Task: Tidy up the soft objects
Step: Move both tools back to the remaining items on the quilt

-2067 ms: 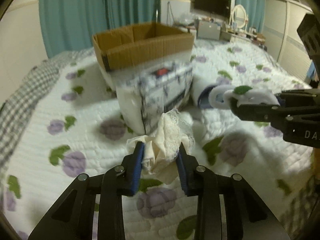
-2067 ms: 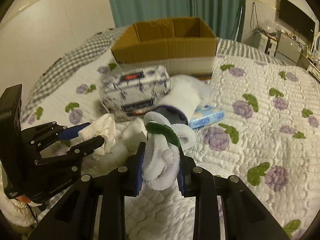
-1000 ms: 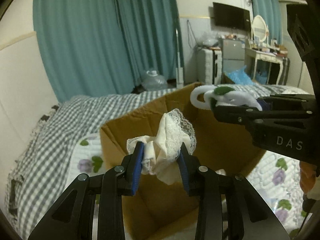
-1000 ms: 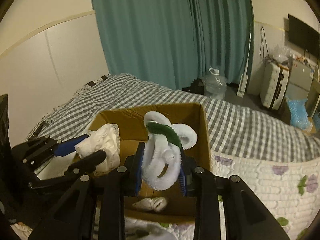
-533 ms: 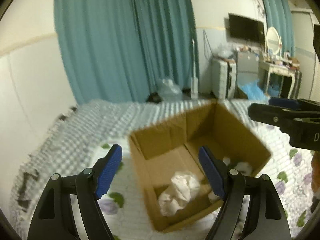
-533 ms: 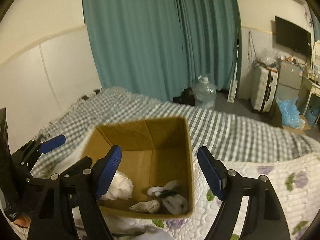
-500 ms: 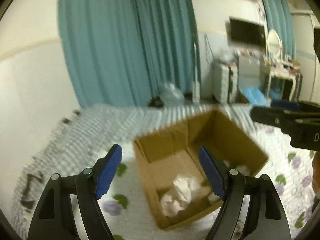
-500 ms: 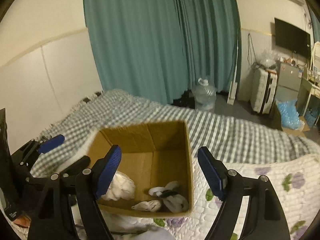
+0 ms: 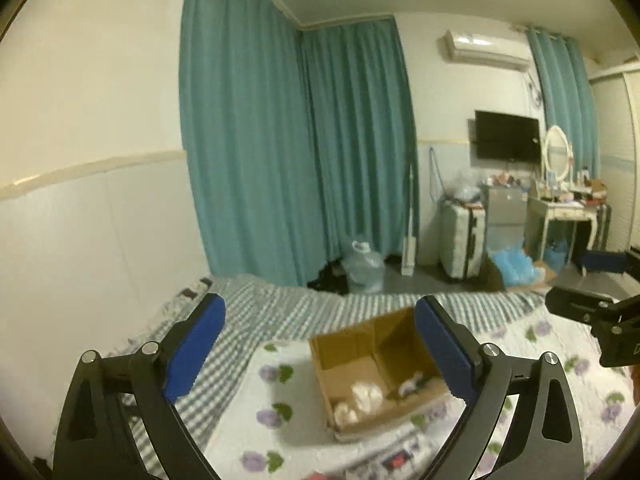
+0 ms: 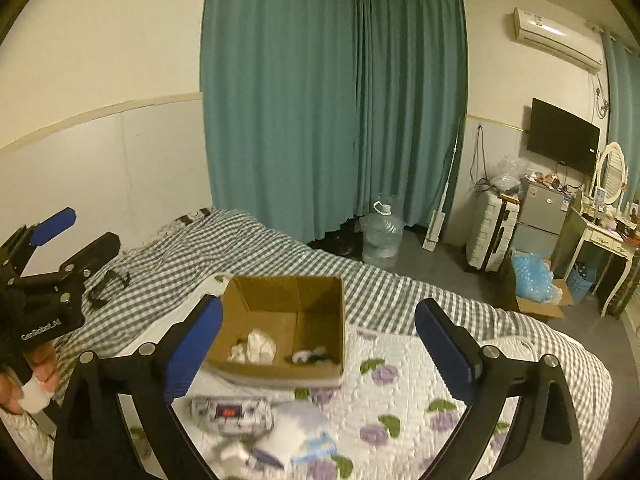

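An open cardboard box (image 10: 280, 292) stands on the bed and also shows in the left wrist view (image 9: 360, 344). Inside it lie a cream lace cloth (image 10: 260, 345) and a white and green fuzzy item (image 10: 314, 356); both show in the left wrist view, the cloth (image 9: 362, 394) and the fuzzy item (image 9: 410, 384). My left gripper (image 9: 320, 348) is open and empty, high above the box. My right gripper (image 10: 318, 344) is open and empty, also high above it. On the quilt in front of the box lie a patterned tissue pack (image 10: 230, 410), a white soft item (image 10: 298, 424) and a light blue pack (image 10: 316, 450).
The bed has a floral quilt (image 10: 400, 392) and a grey checked blanket (image 10: 248, 248). Teal curtains (image 10: 332, 100), a water jug (image 10: 380, 234), a white suitcase (image 10: 490, 232) and a dressing table (image 10: 600, 240) stand beyond the bed. The left gripper shows at the left of the right wrist view (image 10: 60, 236).
Both grippers have opened and dropped the cream cloth and the white and green fuzzy item into the box. Both have since risen and drawn back, so the box looks smaller.
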The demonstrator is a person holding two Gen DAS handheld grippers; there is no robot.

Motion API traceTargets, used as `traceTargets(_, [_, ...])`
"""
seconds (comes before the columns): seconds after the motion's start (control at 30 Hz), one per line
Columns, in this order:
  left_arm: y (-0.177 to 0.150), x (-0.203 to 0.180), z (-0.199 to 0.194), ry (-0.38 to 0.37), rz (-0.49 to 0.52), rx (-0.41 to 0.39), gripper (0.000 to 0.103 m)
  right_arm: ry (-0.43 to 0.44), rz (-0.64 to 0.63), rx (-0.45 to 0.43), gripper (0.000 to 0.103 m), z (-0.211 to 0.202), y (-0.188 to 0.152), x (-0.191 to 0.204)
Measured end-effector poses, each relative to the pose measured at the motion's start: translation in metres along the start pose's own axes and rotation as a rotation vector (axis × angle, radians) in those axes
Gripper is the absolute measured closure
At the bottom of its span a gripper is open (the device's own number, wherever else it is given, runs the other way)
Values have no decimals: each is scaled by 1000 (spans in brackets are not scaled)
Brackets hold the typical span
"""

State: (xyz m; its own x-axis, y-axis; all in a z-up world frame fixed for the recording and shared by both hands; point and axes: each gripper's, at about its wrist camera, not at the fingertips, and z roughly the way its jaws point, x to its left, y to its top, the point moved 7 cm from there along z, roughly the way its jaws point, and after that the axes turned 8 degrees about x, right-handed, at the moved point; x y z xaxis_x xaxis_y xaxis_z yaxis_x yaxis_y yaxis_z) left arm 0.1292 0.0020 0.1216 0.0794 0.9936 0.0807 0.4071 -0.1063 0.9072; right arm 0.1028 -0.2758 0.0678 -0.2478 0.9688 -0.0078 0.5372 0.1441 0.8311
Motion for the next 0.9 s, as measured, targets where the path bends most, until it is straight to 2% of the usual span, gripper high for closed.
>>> traceTargets(0.1, [-31,-10,-4,-25,22,61,6,-11,-28,27,6,-12,-26,6])
traceTargets(0.23, [-91,-28,5,-18,53,166,6,-30,-56,81,6,-8,-71,14])
traceTargets(0.4, [-164,-48,31,-65,50,325,6,-9,-21,178,6,26,-145,19])
traceTargets(0.53, [-217,-60,49,-72,51,432,6,-46,14,243,6,61,-195,14])
traceTargets(0.7, [-262,-78,61,-93,81,524,6,7,74,337,6,99,-243,15])
traceTargets(0.83, [-286,-90,71,-118,107,562,8,7,84,381,6,113,-260,17])
traceTargets(0.87, [-288,-91,74,-125,99,566,9,6,91,384,6,114,-262,16])
traceTargets(0.9, [-290,-90,77,-134,88,571,16,7,98,384,6,115,-262,15])
